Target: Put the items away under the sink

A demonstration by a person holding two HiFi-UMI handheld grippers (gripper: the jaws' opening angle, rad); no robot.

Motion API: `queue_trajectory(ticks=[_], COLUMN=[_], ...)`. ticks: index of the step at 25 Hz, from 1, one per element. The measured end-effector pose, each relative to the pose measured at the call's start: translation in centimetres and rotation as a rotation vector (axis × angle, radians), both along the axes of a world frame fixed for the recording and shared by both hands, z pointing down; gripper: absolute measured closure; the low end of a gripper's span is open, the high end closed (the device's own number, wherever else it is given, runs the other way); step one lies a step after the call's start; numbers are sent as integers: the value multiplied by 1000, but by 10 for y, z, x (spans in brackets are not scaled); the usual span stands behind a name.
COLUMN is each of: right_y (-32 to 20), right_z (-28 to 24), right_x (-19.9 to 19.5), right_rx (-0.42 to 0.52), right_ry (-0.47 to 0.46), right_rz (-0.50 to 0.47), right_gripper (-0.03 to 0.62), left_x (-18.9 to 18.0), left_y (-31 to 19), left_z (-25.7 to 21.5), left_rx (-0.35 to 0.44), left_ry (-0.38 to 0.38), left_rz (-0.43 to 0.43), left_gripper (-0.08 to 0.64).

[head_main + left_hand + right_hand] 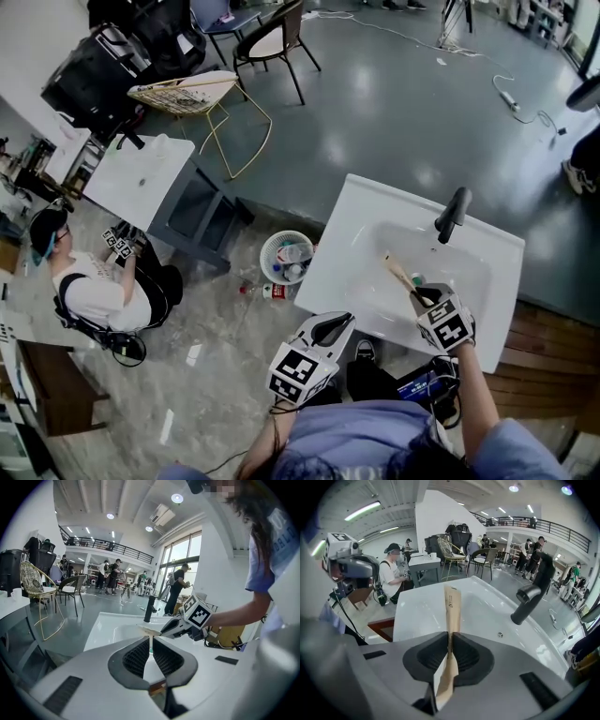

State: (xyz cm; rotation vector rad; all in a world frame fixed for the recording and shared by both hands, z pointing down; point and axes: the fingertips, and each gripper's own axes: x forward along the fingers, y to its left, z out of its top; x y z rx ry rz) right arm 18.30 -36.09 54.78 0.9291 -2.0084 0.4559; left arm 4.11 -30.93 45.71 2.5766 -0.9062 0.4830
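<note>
Right hand-held gripper (pixel 450 638) tight on paper sleeve (pixel 452 605), perhaps chopsticks; left hand-held gripper (pixel 150 643) closed

I'm in a big open studio hall, not a home. My white sink (pixel 352 234) stands free on polished grey floor (pixel 394 112), with a second sink unit (pixel 141 178) at ten o'clock, chairs (pixel 272 42) at eleven, a loose cable (pixel 514 101) at one, and a railed mezzanine (pixel 105 549) above.

Long tan paper sleeve (pixel 452 605) being gripped over a sink

The sleeve is being held upright between the dark ribbed jaws of the right gripper (pixel 449 635), which are being pressed together on it, above the glossy white rectangular ceramic sink (pixel 422 613); a matte black angled faucet (pixel 533 590) is being shown at the right.
</note>
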Motion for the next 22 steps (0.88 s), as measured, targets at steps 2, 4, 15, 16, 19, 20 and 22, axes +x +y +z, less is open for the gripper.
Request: queue_trajectory(ticks=[2,4,15,16,19,20,22], right_y=[10,20,71,75,93,99,111], right_z=[-13,-25,-72,-75,-81,-83,-85], right_x=[-7,-14,-56,-59,-66,-69,-74], right_rx=[21,42,112,119,131,133,139], right_ry=[3,-2,-65,-68,-75,-76,-79], right_rz=[-4,-9,40,48,76,84,102], right_gripper=[546,546,546,546,546,546,548], left_x=[-2,-3,-30,-33,-40,-43,-48], left_y=[6,15,53,57,72,77,86], left_z=[-2,-2,-15,-16,-19,-21,-22], left_rx=[8,12,52,50,51,54,60], left_ry=[2,3,10,10,12,14,17], left_rz=[10,25,69,71,81,86,99], left_gripper=[541,543,543,542,541,542,543])
